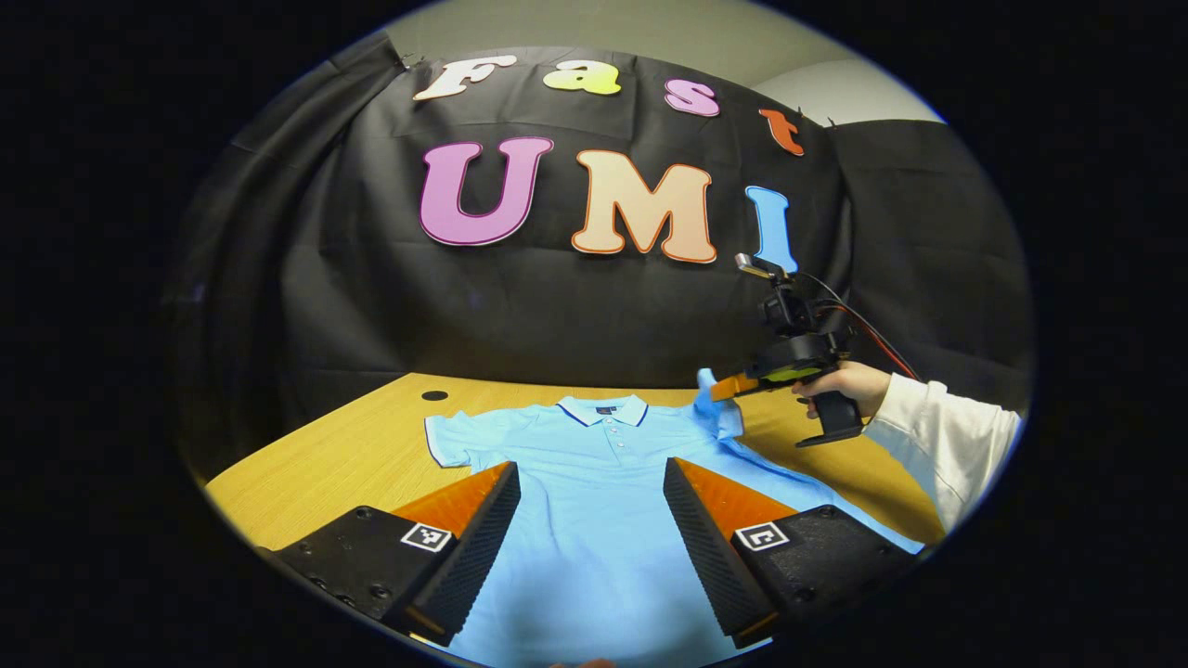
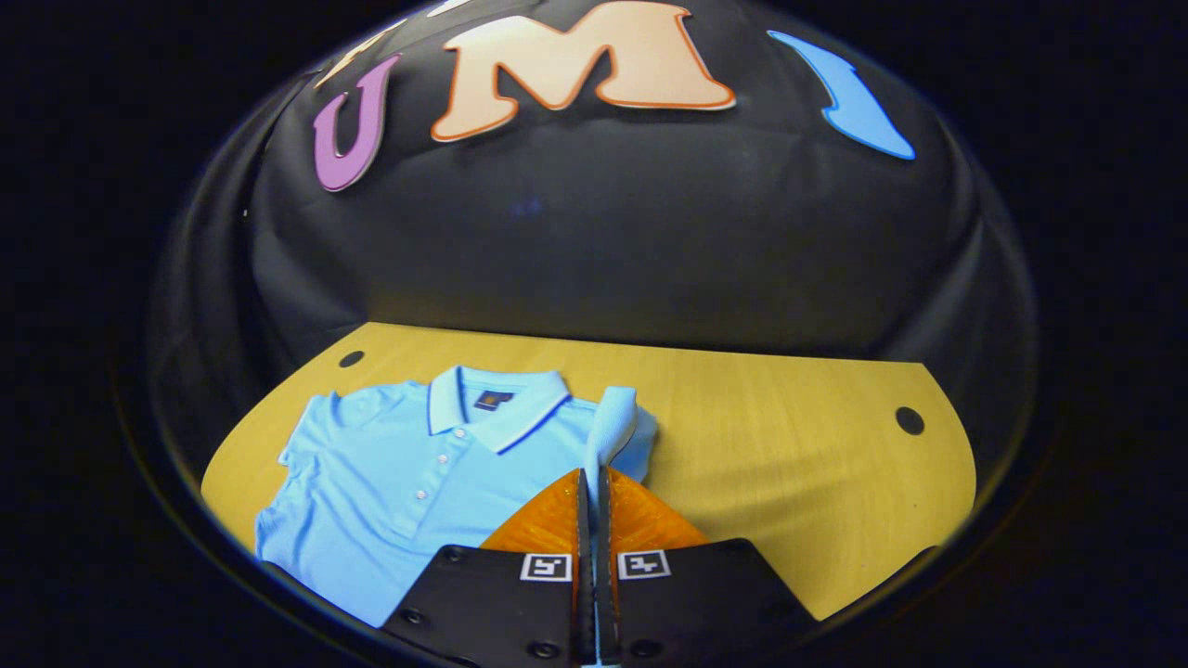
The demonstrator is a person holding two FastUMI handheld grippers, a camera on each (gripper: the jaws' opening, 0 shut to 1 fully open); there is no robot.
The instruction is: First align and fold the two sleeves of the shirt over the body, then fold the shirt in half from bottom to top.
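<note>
Here, one shirt (image 2: 399, 482), two grippers

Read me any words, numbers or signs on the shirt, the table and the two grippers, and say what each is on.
On the shirt, a neck label: too small to read.
On the left gripper, marker squares: black-and-white patterns, no words.
On the right gripper, marker squares: likewise, no words.
On the table: no text.
</note>
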